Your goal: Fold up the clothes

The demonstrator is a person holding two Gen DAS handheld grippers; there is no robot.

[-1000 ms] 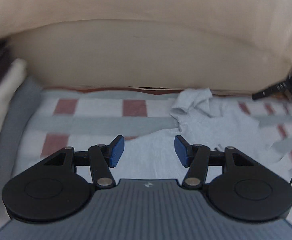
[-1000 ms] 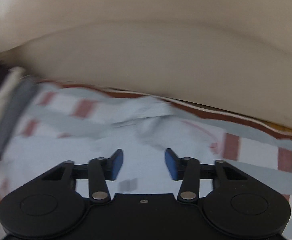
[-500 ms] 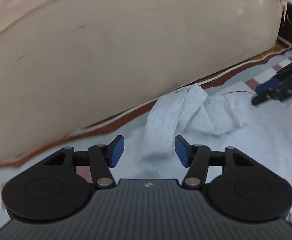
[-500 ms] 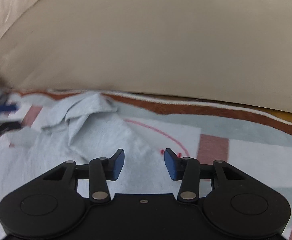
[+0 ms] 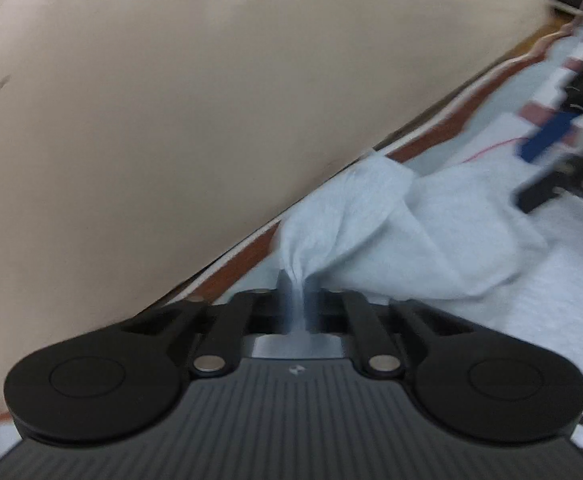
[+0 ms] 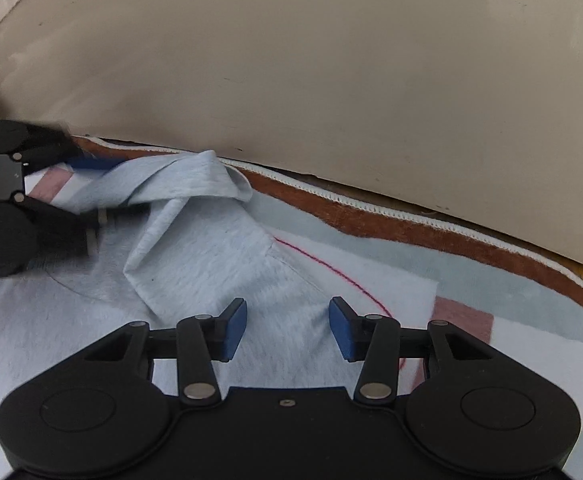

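big beige cushioned sofa front (image 6: 331, 80) across the whole back, running left to right. under it a plush blanket with grey and rust-red checks and a brown border (image 6: 491, 304), spread flat right up against the sofa base.

on the blanket: a pale blue-grey knit garment (image 6: 195, 280), mostly flat, stretching toward the camera and off to the left in the right wrist view. one narrow part of it (sleeve or corner, hard to say which) bunched and lifted up by the sofa edge, long axis roughly along the sofa line, from a loose fold at the far end back to the left.

left gripper (image 5: 296, 300): clamped on that bunched strip, fabric pinched tight between the closed fingers and fanning out ahead toward the sofa. same gripper visible at the left edge of the other view (image 6: 87, 200), a bit motion-blurred.

right gripper (image 6: 287, 328): fingers apart, nothing between them, hovering low over the flat body of the garment, bunched part up and to its left. also showing as a blur at the right of the left view (image 5: 547, 148).

so left side closer to the lifted part and already holding it. probably mid-fold, dragging that strip over the flat body, but can't tell which fold of how many.
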